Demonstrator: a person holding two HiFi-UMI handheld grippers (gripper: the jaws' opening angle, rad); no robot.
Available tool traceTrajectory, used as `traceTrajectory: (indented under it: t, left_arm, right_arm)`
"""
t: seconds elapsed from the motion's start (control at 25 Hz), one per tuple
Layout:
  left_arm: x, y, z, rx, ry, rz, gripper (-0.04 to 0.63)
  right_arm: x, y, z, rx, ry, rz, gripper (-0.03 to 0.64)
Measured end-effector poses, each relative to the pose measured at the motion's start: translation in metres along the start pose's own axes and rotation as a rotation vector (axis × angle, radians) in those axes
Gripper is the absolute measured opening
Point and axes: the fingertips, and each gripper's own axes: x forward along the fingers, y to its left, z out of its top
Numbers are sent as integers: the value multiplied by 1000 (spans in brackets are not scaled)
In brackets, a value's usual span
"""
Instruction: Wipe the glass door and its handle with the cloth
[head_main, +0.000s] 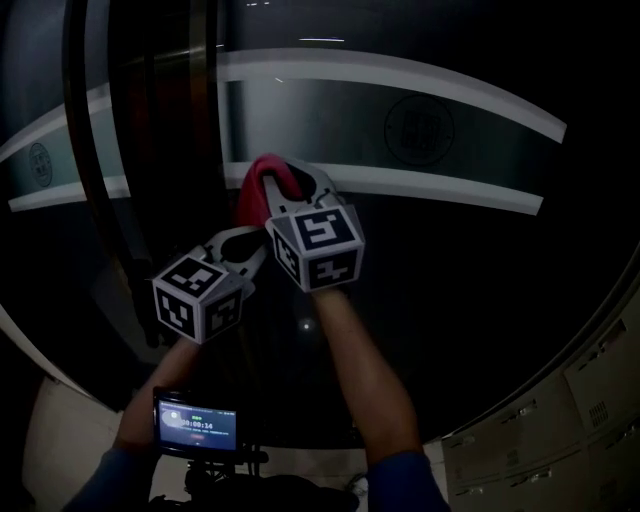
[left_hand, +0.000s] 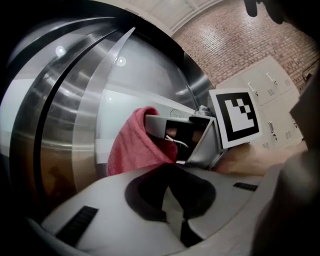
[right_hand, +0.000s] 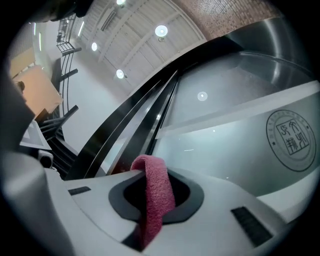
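We hold the red cloth (right_hand: 156, 192) up at the glass door (head_main: 440, 250) in the right tongs (head_main: 292, 182).
The dark glass door fills most of the head view, crossed by two pale frosted bands (head_main: 450, 85) with a round emblem (head_main: 419, 128) between them. An upright steel bar (left_hand: 55, 130) of the door stands at the left in the left gripper view. Our right tongs are raised in front of the lower band, the jaws closed on a fold of the cloth, which loops over the tips and hangs down between them. We cannot tell whether the cloth touches the pane. Our left tongs (head_main: 240, 242) sit just beside and below the right, jaws together with nothing between them. The cloth bulges out just ahead of those left tongs.
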Motion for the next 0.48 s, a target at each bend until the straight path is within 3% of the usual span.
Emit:
traceTrajectory:
  t: [0.28, 0.48]
  left_arm:
    - [68, -35, 8, -26, -26, 71, 11]
    - [124, -79, 10, -43, -34, 51, 11]
  right_arm:
    - [-42, -83, 14, -49, -11, 33, 28]
    - [-109, -166, 26, -96, -22, -43, 28]
